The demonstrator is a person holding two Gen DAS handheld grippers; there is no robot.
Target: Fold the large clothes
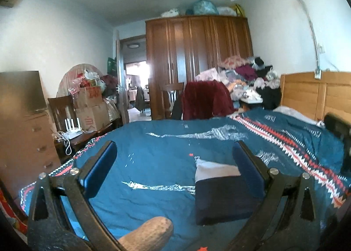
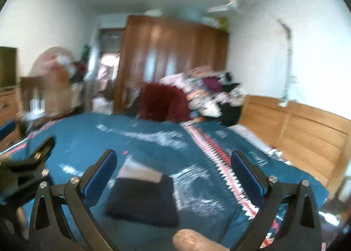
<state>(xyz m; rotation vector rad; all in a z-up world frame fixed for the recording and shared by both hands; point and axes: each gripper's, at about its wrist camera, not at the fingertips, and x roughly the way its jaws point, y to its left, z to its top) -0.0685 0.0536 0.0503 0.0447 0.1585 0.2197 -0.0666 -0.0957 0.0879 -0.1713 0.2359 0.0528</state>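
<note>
Fold looks done: dark garment (image 1: 223, 198) lies as a compact rectangle on the bed (image 1: 153, 158), at 5 o'clock in the left view. Left hand-held gripper (image 1: 175, 163) and right hand-held gripper (image 2: 173, 172) both gape wide, empty, above it. Nothing visibly left but backing away.

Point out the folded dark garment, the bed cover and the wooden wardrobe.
folded dark garment (image 1: 226, 200), left wrist view, middle of its dark top face.
bed cover (image 1: 153, 163), left wrist view, bare teal area left of the garment.
wooden wardrobe (image 1: 197, 53), left wrist view, a middle door panel.
</note>
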